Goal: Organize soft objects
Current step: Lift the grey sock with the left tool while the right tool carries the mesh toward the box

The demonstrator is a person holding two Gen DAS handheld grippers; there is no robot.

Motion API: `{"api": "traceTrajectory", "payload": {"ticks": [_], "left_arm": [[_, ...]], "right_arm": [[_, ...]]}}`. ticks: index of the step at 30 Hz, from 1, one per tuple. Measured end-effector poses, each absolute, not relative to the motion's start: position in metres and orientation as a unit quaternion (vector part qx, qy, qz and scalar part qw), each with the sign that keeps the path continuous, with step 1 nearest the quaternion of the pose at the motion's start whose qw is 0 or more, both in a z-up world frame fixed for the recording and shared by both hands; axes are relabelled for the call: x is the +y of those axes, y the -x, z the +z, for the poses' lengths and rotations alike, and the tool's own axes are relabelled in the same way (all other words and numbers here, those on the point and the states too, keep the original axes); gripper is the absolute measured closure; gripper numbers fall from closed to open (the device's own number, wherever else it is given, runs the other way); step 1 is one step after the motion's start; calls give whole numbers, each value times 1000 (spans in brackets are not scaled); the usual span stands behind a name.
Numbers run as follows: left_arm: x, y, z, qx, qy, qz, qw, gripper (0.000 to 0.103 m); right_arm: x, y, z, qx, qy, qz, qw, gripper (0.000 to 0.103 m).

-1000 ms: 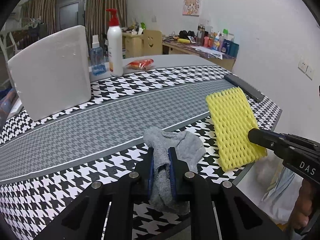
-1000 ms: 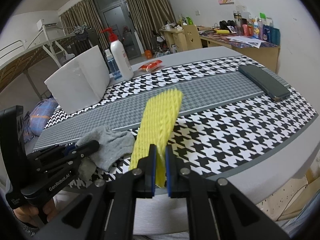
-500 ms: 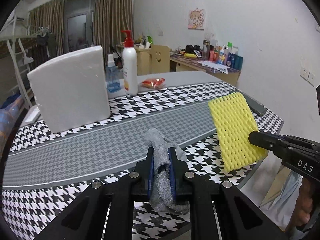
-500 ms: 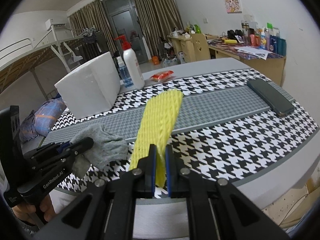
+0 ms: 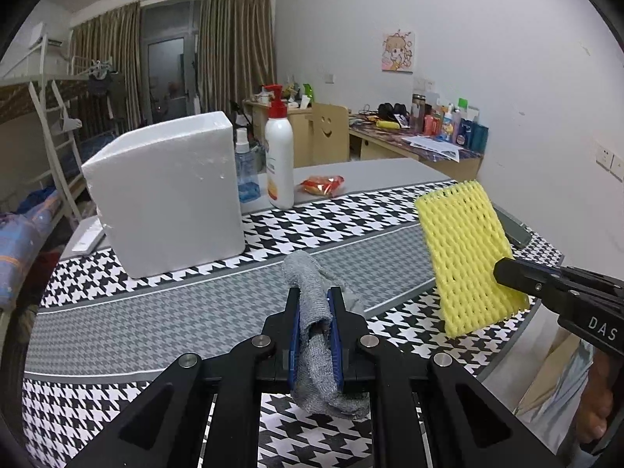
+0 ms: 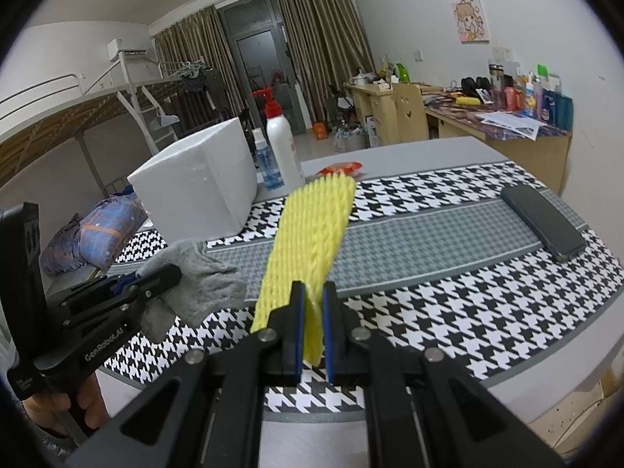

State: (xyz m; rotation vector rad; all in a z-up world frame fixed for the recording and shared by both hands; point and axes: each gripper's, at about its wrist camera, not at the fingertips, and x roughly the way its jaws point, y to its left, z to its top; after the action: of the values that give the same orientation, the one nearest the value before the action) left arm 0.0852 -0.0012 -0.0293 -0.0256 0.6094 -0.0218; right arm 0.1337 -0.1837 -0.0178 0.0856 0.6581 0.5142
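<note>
Left tool (image 5: 315, 304) clamped, right tool (image 6: 311, 300) clamped, both angled downward

Between my left jaws sits a grey knit cloth (image 5: 316, 335), against blue pads (image 5: 295, 335) on black fingers. Between my right jaws is a bright yellow foam net (image 6: 312, 241). Below and ahead of both spreads a black-and-white houndstooth tablecloth (image 6: 468, 304) with a finer grey houndstooth band. Beyond my left jaws stands a plain white foam box (image 5: 167, 195); beside it, a white bottle (image 5: 279, 163) with a red pump.
</note>
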Motion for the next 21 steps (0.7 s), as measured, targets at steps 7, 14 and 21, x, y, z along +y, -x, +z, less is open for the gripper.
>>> {"api": "traceTrajectory", "payload": {"ticks": [7,14,21], "left_arm": [[5,-89,-15,286,15,-7,958,89],[12,-88,2,261,3,10,965,89],[21,-88,17,240,-1,23,971,89]], "right_arm": [[-180,-136,-11,312,-38,254,915,92],[-174,-140,3,296,-37,264,917,92],[-164,-142,14,282,-31,281,917,92]]}}
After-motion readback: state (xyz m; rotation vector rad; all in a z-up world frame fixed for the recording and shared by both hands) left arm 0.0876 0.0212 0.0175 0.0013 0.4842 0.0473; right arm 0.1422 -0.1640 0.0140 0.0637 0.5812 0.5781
